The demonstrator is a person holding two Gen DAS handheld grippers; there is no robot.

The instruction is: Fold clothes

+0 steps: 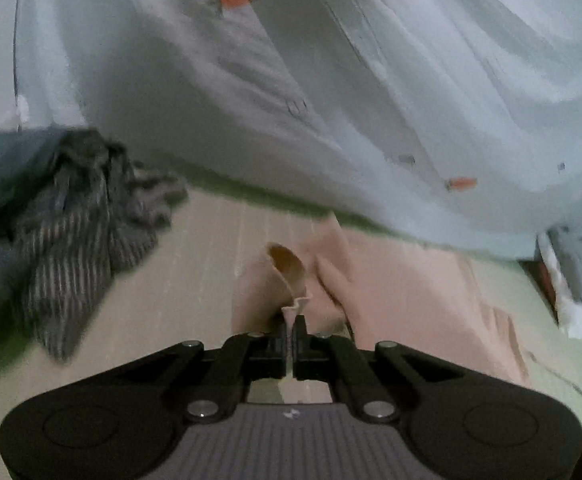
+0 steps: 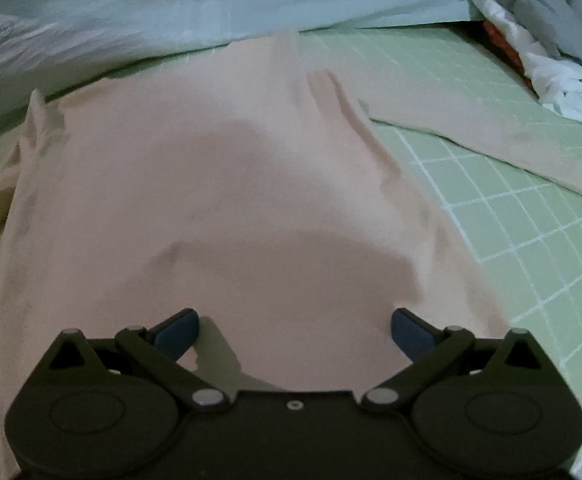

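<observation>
left gripper (image 1: 290, 326): jaws pinched nearly together on a thin edge of the pink garment (image 1: 411, 288). the clamped bit stands up between the fingers, and just beyond it the cloth curls into an open tube, looks like a cuff or sleeve end, can't tell which.

right gripper (image 2: 295, 330): jaws spread wide, nothing between them. blue fingertips (image 2: 177, 334) sit low over the near part of the pink garment (image 2: 231, 184); touching or just above, can't tell.

garment position: spread mostly flat on the green grid sheet (image 2: 511, 208), body filling the middle of the right wrist view. one sleeve (image 2: 491, 136) runs out to the far right, flat on the sheet. left edge is bunched and folded up on itself. a few creases run along the right side of the body.

edges and room:
- far side: pale duvet with small orange prints (image 2: 171, 12) lies along the garment's far edge, touching or nearly so. in the left wrist view the same duvet (image 1: 331, 80) fills the whole far half.
- right: open sheet between the body and the sleeve, and nearer than the sleeve.
- far right corner: white crumpled cloth (image 2: 563, 80) and a grey cloth (image 2: 539, 8), near the sleeve end but apart from it.
- left wrist view, left: dark striped cloth (image 1: 75, 232) in a heap, apart from the pink one with bare sheet between.

no containers in view.
</observation>
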